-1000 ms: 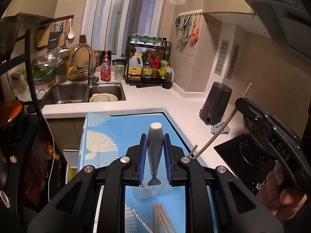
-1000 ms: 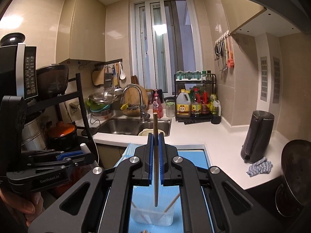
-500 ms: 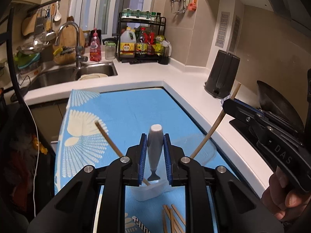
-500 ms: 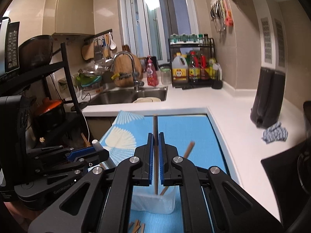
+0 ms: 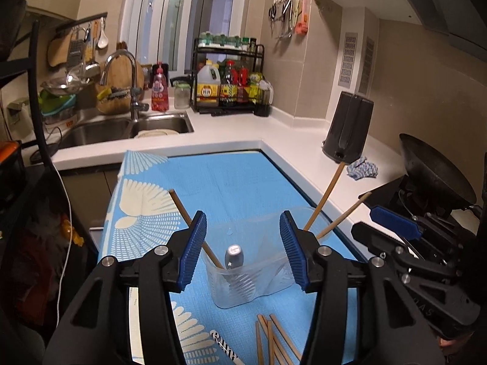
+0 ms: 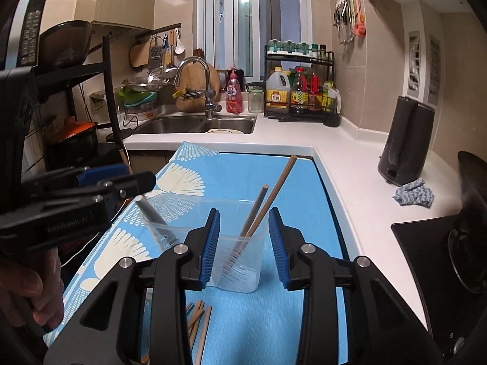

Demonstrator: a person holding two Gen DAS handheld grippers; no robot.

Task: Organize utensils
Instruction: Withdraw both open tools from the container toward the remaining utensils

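Both grippers hover with fingers spread wide and empty over a clear plastic container (image 5: 249,276) on the blue-clothed surface (image 5: 231,182); left gripper (image 5: 242,249), right gripper (image 6: 245,248). Inside lean three chopsticks (image 6: 264,203) and a grey-handled utensil (image 5: 233,255); more chopsticks (image 5: 271,337) lie loose on the cloth just beside it

Chopsticks (image 6: 269,200) and grey utensil (image 5: 234,255) lean in clear cup (image 6: 240,279)
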